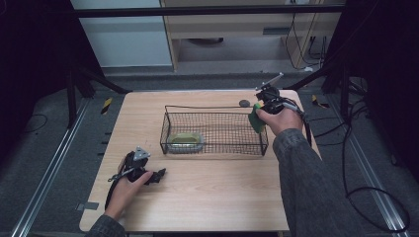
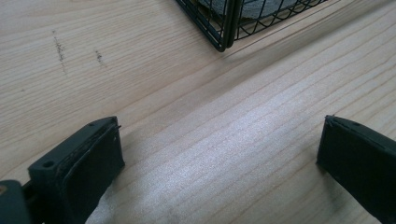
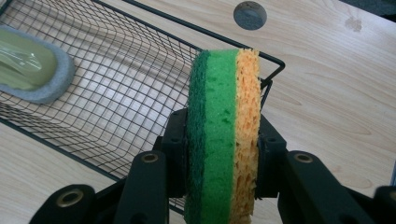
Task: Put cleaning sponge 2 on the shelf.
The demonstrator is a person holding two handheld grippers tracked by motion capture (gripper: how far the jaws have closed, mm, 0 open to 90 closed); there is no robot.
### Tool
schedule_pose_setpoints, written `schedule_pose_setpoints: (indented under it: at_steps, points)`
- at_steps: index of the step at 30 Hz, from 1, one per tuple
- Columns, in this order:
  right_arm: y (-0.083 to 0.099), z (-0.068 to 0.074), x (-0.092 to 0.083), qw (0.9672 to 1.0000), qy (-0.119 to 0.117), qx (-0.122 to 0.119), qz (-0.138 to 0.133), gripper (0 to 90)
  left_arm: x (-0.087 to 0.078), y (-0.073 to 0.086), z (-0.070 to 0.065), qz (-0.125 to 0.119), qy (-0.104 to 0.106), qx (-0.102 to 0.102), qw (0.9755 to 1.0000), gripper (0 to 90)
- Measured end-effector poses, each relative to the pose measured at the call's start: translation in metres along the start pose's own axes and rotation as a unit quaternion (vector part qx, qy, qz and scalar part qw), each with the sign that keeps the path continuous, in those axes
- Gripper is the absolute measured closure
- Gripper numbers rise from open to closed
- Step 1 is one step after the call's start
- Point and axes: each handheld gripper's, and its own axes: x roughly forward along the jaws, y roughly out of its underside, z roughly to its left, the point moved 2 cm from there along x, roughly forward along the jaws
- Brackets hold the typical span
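Observation:
My right gripper (image 3: 223, 154) is shut on a sponge (image 3: 224, 130) with dark green, bright green and yellow layers, held on edge. In the high view the sponge (image 1: 255, 118) hangs at the right end of the black wire basket (image 1: 213, 132), with the right gripper (image 1: 267, 106) just over the basket's rim. A pale green pad on a grey base (image 1: 185, 141) lies in the basket's left end; it also lies at the upper left (image 3: 28, 63) of the right gripper view. My left gripper (image 1: 157, 176) rests on the table's front left, its jaws wide apart over bare wood (image 2: 219, 154).
A small grey disc (image 1: 244, 103) lies on the wooden table (image 1: 207, 192) behind the basket's right end, and appears as a disc (image 3: 250, 15) past the sponge. A basket corner (image 2: 224, 28) stands ahead of the left jaws. Dark floor and cables surround the table.

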Motion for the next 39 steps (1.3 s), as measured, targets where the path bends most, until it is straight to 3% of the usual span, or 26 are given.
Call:
schedule_pose_setpoints:
  at_steps: [21, 39]
  points:
    - [0.013, -0.005, 0.041, 0.9997, -0.001, 0.008, 0.025, 64.5, 0.0, 0.0, 0.0, 0.0, 0.001, 0.001, 1.0, 0.0]
    - [0.02, -0.004, 0.06, 0.9991, 0.009, 0.003, 0.041, 64.3, 0.0, 0.0, 0.0, -0.001, 0.001, 0.001, 1.0, 0.0]
